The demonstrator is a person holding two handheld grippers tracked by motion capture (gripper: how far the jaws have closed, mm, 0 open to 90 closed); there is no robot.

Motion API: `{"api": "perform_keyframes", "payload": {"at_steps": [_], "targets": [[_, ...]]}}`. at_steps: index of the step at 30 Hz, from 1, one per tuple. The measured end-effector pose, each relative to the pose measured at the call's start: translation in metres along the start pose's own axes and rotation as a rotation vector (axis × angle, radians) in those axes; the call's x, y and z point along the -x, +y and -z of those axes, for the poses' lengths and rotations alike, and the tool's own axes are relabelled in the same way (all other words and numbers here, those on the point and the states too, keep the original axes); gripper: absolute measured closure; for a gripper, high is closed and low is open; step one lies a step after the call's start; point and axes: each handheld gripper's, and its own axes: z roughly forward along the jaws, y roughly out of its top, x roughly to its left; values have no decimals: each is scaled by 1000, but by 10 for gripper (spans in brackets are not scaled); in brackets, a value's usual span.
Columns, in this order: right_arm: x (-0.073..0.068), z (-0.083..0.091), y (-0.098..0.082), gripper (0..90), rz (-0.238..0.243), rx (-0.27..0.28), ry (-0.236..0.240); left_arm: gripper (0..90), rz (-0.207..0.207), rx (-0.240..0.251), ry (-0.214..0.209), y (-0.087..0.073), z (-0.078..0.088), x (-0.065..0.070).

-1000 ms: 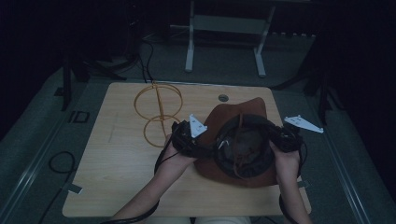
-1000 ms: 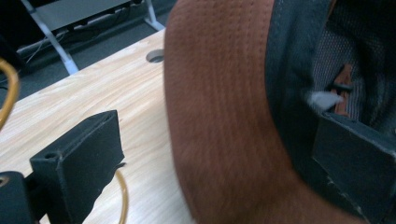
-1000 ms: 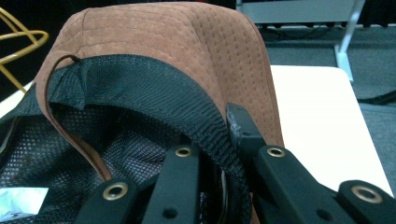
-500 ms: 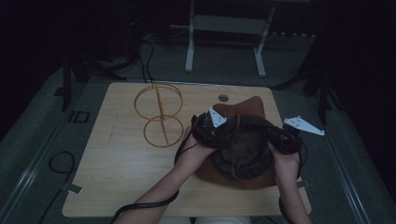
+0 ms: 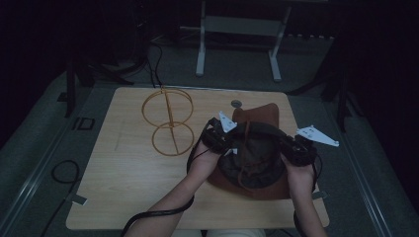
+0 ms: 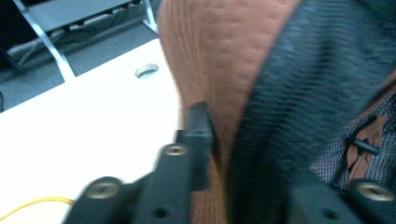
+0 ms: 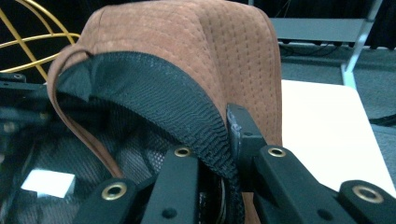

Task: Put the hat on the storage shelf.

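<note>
1. From above, the brown hat (image 5: 259, 148) lies upside down at the lower right of the bench (image 5: 123, 187), between the left tool (image 5: 221, 139) and the right tool (image 5: 294, 150).
2. The left tool's own view shows its jaws, just closed, clamping the hat's brim.
3. The right tool (image 7: 219, 154) pinches the black inner band (image 7: 159, 100).
4. A yellow wire stand (image 5: 168, 121) sits at upper left.

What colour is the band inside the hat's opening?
Black, ribbed band against the brown hat; clearest in the right gripper view.
</note>
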Motion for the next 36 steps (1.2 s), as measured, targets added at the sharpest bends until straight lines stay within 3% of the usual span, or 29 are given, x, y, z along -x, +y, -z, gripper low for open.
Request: {"api": "perform_keyframes", "payload": {"at_steps": [4,8,11,14,17,20,21,23,27,30,32,36], "targets": [[-5,1,-1,826,15,10,-10,865,-22,25,29,3,3,1],[-10,7,-2,808,29,34,-9,867,-69,80,95,10,11,3],[-11,10,-4,775,36,38,1,867,-81,91,105,12,14,3],[-10,12,-5,707,40,43,12,867,-88,104,117,14,16,3],[-7,16,-8,495,38,36,83,866,-99,131,131,14,19,3],[-6,23,-10,416,41,43,136,867,-128,144,157,15,20,6],[-7,25,-10,388,61,35,152,867,-128,144,157,15,20,6],[-10,30,-11,361,100,36,164,867,-140,150,167,15,20,7],[-11,42,-13,335,129,47,172,867,-147,166,168,16,22,8],[-3,54,-16,334,117,53,178,867,-167,193,169,15,26,7],[13,63,-19,346,100,63,178,866,-167,207,161,14,28,5],[36,72,-24,398,106,54,130,865,-148,244,117,9,33,-3]]}}
